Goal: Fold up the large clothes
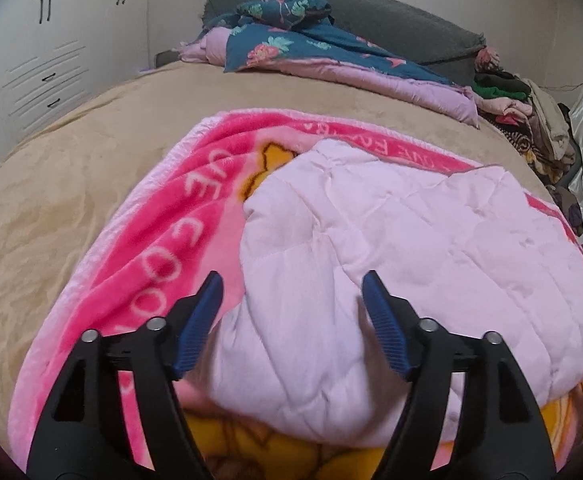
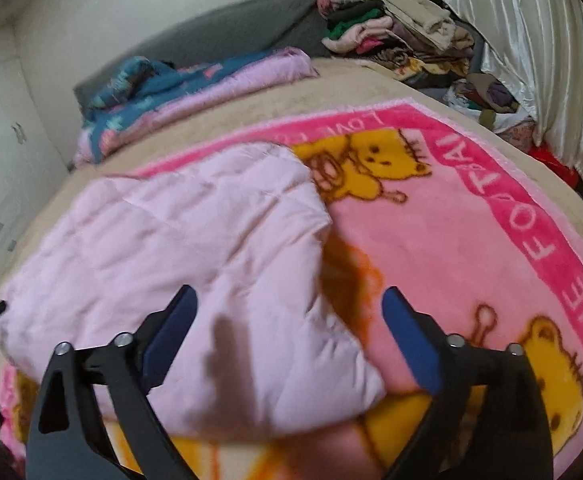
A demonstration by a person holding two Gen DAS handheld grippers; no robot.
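Nearest us, the left gripper [image 1: 292, 280] stands with its jaws spread and nothing between them, hanging over the near edge of the pale pink quilt [image 1: 391, 248]; the right gripper [image 2: 289, 294] is spread wider, also holding nothing, over the quilt's near right corner; no earlier view is given, so we say nothing of motion.

The quilt lies folded on the pink bear blanket [image 2: 431, 240], which is spread on the bed [image 1: 71, 168]; its near edge bulges toward us and its far corner points away toward the headboard [image 1: 391, 24]; the long axis seems to run left to right across the bed, though the fisheye bends it and we cannot be sure.

To the left of the blanket's fringe we see bare tan bedcover, open room; to the right the blanket's bright pink border runs close to the bed's edge.

Farther off lie a blue flowered duvet [image 1: 291, 40], then a heap of clothes [image 2: 391, 36] beside the white curtain [image 2: 531, 40].
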